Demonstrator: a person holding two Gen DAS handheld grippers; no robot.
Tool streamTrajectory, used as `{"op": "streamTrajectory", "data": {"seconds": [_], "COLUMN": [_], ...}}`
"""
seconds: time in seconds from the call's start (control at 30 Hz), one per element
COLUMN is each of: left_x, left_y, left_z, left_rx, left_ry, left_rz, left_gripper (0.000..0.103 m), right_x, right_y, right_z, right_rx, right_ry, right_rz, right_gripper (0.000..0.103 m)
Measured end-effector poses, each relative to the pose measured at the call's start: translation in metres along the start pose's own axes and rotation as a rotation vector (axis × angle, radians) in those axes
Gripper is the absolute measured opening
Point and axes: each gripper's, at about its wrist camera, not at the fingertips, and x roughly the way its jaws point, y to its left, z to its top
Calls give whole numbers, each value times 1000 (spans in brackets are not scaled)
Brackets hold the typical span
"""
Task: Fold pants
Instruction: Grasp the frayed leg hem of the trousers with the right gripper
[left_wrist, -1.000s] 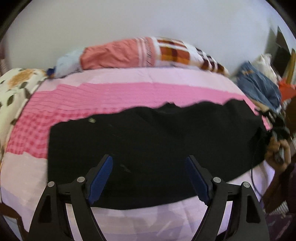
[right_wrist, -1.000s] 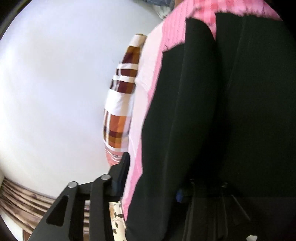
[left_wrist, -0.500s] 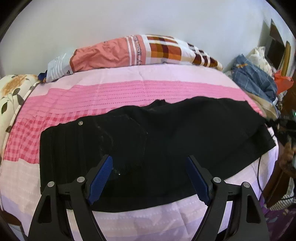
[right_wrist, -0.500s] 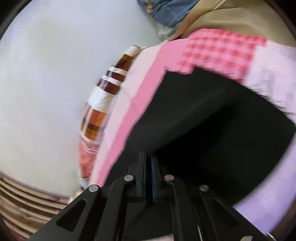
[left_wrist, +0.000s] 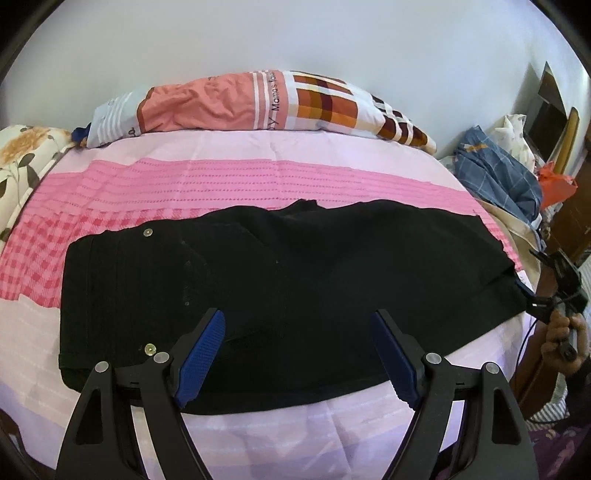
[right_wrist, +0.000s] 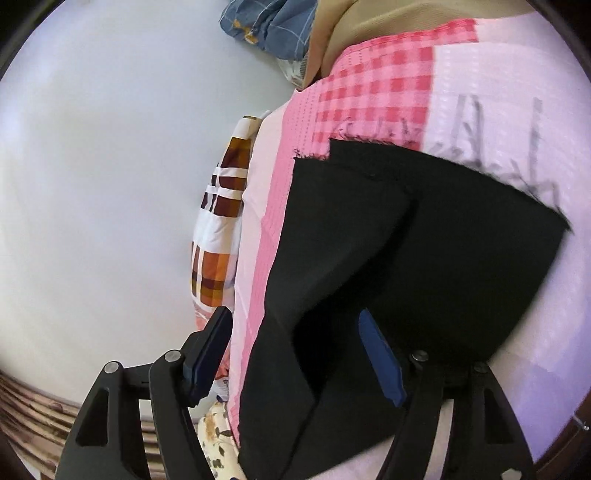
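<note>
Black pants lie flat across the pink bed, folded lengthwise, waistband with metal buttons at the left, leg hems at the right. My left gripper is open and empty, hovering over the pants' near edge. My right gripper is open, its jaws standing apart over the hem end of the pants. It also shows in the left wrist view at the far right, beside the hem corner, held by a hand.
A pink and lilac bedsheet covers the bed. A patterned pillow lies along the white wall. A floral pillow sits at the left. A heap of blue clothes lies past the bed's right end.
My right gripper was shut on the pants' hem and has opened, leaving the hem flat on the bed. The pants now lie smoothed out. My left gripper has stayed open.
</note>
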Motion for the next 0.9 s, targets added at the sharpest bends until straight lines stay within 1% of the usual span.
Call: {"op": "streamTrajectory", "data": {"seconds": [0.1,0.13,0.17,0.2,0.23,0.27,0.3,0.37,0.4,0.47,0.6,0.7,0.77,0.83,0.9], "left_x": [1,1,1,1,2,3,4,8,9,9,5,5,6,8,11], "left_y": [-6,-8,-11,-13,-15,-15,-16,-16,-15,-14,-12,-10,-10,-10,-7], "left_z": [-1,-1,-1,-1,-2,-2,-2,-3,-3,-2,0,1,0,-3,-6], "left_rx": [12,17,25,29,33,34,34,29,25,18,3,-3,6,13,5], "left_ry": [5,8,12,14,18,22,29,50,58,60,60,61,67,75,83], "left_rz": [-9,-7,-7,-8,-11,-11,-10,-13,-16,-19,-29,-40,-34,-19,-23], "left_gripper": [81,81,81,81,81,81,81,81,81,81,81,81,81,81,81], "right_x": [18,22,27,31,36,41,46,53,55,49,18,-1,-12,-17,-15], "right_y": [-3,-1,3,6,8,10,12,10,11,18,39,46,45,40,19], "right_z": [2,2,2,1,2,2,3,6,6,4,3,-1,-5,-9,-9], "right_rx": [57,46,14,-2,-14,-29,-48,-52,-53,-85,-163,-206,-216,-235,-192], "right_ry": [38,42,43,49,65,78,85,104,110,103,71,65,57,55,69], "right_rz": [20,-3,-17,-7,-6,-29,-83,-141,-154,-152,-141,-160,-169,-195,-233], "right_gripper": [69,67,61,51,45,26,6,6,6,5,5,5,5,5,5]}}
